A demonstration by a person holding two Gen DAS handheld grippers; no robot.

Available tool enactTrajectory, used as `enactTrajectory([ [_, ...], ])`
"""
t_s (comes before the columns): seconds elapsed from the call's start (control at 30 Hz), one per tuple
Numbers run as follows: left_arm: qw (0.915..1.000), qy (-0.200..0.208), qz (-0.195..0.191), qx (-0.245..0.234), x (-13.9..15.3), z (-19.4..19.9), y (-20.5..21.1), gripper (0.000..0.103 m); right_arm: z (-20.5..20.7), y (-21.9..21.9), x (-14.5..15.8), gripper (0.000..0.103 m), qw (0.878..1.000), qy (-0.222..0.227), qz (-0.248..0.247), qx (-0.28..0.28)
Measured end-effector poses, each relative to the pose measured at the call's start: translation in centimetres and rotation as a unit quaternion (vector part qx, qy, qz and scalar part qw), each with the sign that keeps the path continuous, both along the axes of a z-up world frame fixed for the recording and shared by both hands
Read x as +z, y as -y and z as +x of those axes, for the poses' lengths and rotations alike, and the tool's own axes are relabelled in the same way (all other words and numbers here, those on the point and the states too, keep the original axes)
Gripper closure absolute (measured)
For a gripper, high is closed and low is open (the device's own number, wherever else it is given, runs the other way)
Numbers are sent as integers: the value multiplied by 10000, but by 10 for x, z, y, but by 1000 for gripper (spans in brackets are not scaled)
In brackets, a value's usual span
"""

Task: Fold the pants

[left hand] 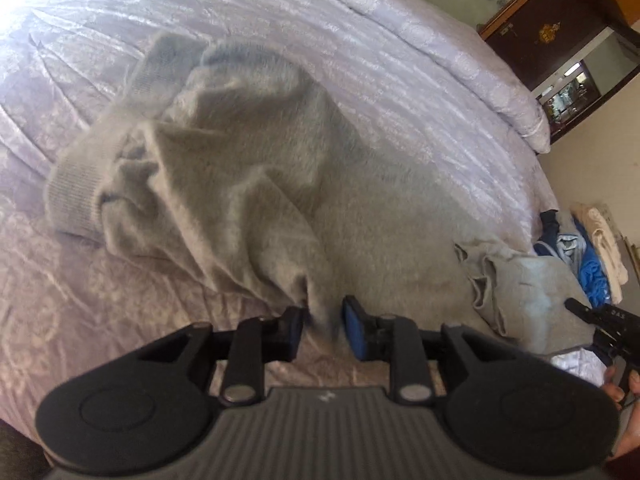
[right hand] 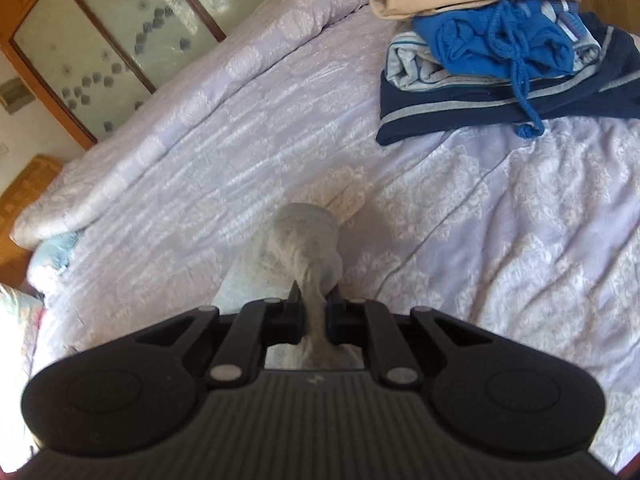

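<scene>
Grey fleece fills our near view: the left gripper (left hand: 322,328) has a ridge of the soft grey sweatpants (left hand: 248,184) bunched between its blue pads, jaws narrow, cloth seemingly pinched. Our right gripper (right hand: 316,308) is clamped tight on a twisted rope of the same fabric. Beyond, the pants lie rumpled on the pale lilac patterned quilt (right hand: 500,208), ribbed cuffs (left hand: 74,196) farthest out. No fold yet; we judge it barely begun. Farther off sits a stack of folded clothes (right hand: 500,52). Lettering on the other gripper's arm is illegible.
</scene>
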State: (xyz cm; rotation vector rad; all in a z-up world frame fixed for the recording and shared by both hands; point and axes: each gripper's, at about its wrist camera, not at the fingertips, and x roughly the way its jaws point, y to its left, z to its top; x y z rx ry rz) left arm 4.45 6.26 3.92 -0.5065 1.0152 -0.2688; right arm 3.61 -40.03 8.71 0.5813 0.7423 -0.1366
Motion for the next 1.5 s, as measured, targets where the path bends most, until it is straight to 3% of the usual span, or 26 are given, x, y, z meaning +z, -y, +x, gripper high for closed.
enactTrajectory([
  [0.13,9980,528,-274,-208,30,-25,-38,70,3,-33,25,91,9991,203,-139,353],
  [0.27,9936,892,-667,182,49,-28,-86,67,12,-80,65,91,9936,586,-25,965],
  [0.4,9833,1010,-1358,673,54,-6,-124,67,27,-144,87,91,9839,784,197,1596],
  [0.6,9772,922,-1646,973,42,21,-150,67,64,-251,91,91,9647,786,259,2499],
  [0.8,9730,614,-1758,1362,9,32,-179,65,90,-359,59,90,9347,363,7,3534],
  [0.87,9718,459,-1739,1523,-2,34,-188,68,95,-391,40,83,9174,303,-214,3961],
  [0.9,9723,357,-1631,1635,-6,32,-192,66,99,-404,27,68,9029,162,-145,4293],
  [0.93,9718,330,-1682,1619,-8,31,-193,66,105,-410,15,61,8905,-36,73,4549],
  [1.0,9695,350,-1879,1534,-11,30,-195,65,111,-401,5,59,8958,-215,379,4424],
  [1.1,9722,493,-1742,1483,-7,30,-193,58,106,-361,20,59,8995,145,873,4278],
  [1.2,9759,560,-1640,1324,-1,33,-182,54,85,-312,46,58,9134,629,403,4001],
  [1.27,9814,648,-1354,1196,6,31,-169,51,69,-277,53,56,9276,775,14,3654],
  [1.37,9883,687,-890,1027,12,28,-151,49,40,-226,44,47,9498,701,-377,3026],
  [1.5,9926,602,-438,954,13,24,-134,55,17,-192,12,45,9645,287,-606,2553],
])
